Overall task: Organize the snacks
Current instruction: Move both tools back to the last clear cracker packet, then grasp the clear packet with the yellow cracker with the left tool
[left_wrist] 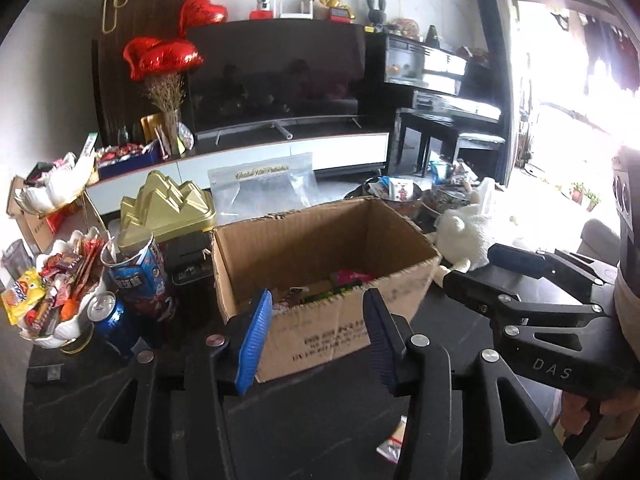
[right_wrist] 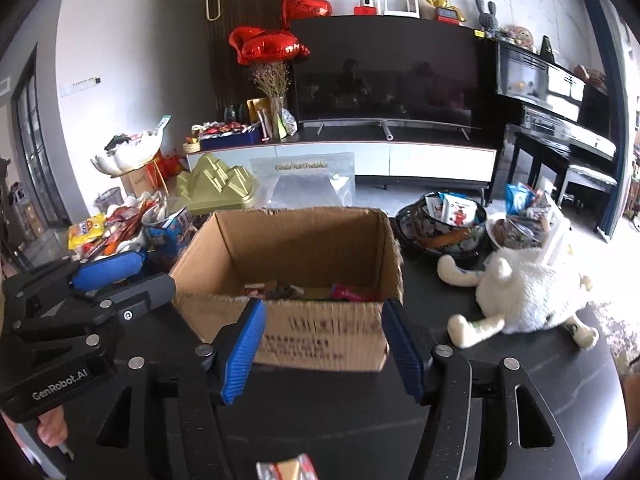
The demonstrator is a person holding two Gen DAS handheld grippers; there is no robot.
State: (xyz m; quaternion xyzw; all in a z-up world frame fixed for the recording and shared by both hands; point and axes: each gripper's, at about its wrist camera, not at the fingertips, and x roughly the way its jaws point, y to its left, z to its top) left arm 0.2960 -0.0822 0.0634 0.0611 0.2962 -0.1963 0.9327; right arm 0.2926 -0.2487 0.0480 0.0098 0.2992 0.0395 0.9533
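Note:
An open cardboard box (left_wrist: 320, 320) (right_wrist: 320, 332) stands on the dark table with several snack packets (left_wrist: 344, 280) (right_wrist: 280, 290) in its bottom. My left gripper (left_wrist: 316, 340) is open and empty just in front of the box. My right gripper (right_wrist: 324, 352) is open and empty, also in front of the box; it shows in the left wrist view (left_wrist: 492, 276) at the right. The left gripper shows in the right wrist view (right_wrist: 120, 272) at the left. A white bowl of snacks (left_wrist: 60, 300) (right_wrist: 116, 232) sits left of the box.
A blue can (left_wrist: 116, 324), a blue snack tube (left_wrist: 140, 276) and a gold tin (left_wrist: 168, 208) stand left of the box. A white plush toy (right_wrist: 528, 292) and dark bowls of snacks (right_wrist: 444, 220) lie right. A small packet (right_wrist: 288, 468) lies near the front edge.

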